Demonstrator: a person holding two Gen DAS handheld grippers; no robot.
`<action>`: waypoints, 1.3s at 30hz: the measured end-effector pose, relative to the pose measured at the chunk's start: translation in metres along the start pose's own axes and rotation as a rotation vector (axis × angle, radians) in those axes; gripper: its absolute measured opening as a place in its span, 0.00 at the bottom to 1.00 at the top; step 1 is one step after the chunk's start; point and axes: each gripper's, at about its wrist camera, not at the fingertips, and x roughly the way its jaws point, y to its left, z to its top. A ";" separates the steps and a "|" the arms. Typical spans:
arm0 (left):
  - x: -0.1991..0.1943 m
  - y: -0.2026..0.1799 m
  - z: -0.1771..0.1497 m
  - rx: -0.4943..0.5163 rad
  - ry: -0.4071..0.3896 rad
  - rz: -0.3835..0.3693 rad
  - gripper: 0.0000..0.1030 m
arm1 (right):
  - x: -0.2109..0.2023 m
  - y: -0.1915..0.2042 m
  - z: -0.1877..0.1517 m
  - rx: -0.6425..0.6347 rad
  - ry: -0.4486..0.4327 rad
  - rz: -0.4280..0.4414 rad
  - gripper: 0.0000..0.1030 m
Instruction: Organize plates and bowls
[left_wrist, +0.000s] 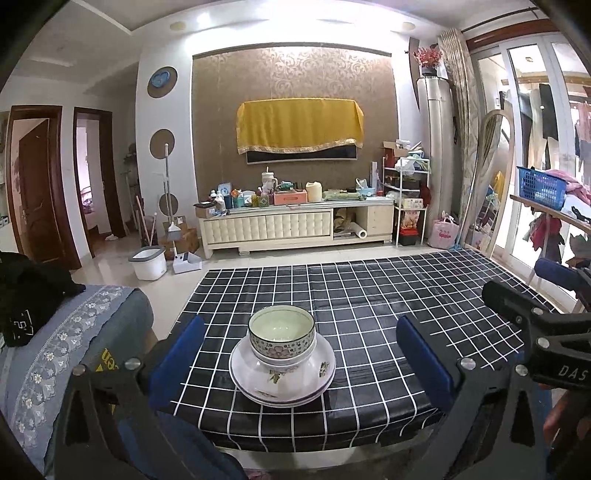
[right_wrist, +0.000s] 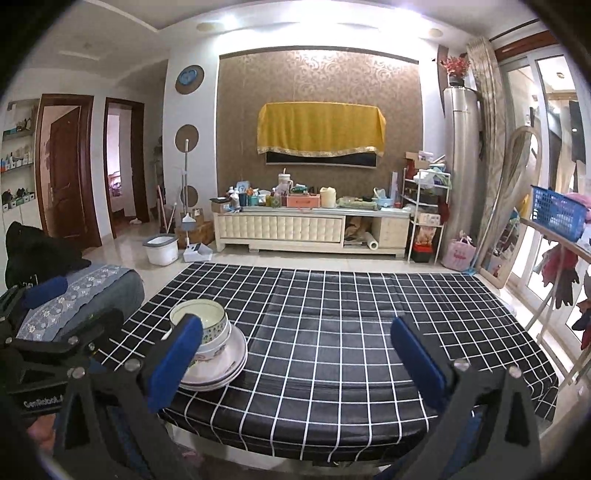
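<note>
On the tabletop (left_wrist: 369, 295) my bowls (left_wrist: 281, 334) sit stacked on plates (left_wrist: 282, 373) — both tools, left tool (left_wrist: 301, 363) and right tool (right_wrist: 295, 363), gape apart, holding nothing

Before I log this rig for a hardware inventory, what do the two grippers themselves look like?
Both match: the left gripper and right gripper each have black angular frames with silver round fasteners, ending in flat blue padded fingers. White lettering shows on each body, only partly readable; a yellow sticker sits on the left one. No cables or sleeves are visible.
</note>
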 end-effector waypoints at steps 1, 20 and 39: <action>0.000 0.000 -0.001 -0.003 -0.004 0.010 1.00 | 0.000 -0.001 -0.001 0.001 0.000 0.000 1.00; -0.002 -0.006 -0.002 0.006 0.025 -0.007 1.00 | -0.004 0.001 -0.005 -0.007 0.029 0.025 1.00; -0.005 -0.006 -0.002 0.008 0.031 -0.014 1.00 | -0.010 -0.001 -0.009 -0.002 0.023 0.021 1.00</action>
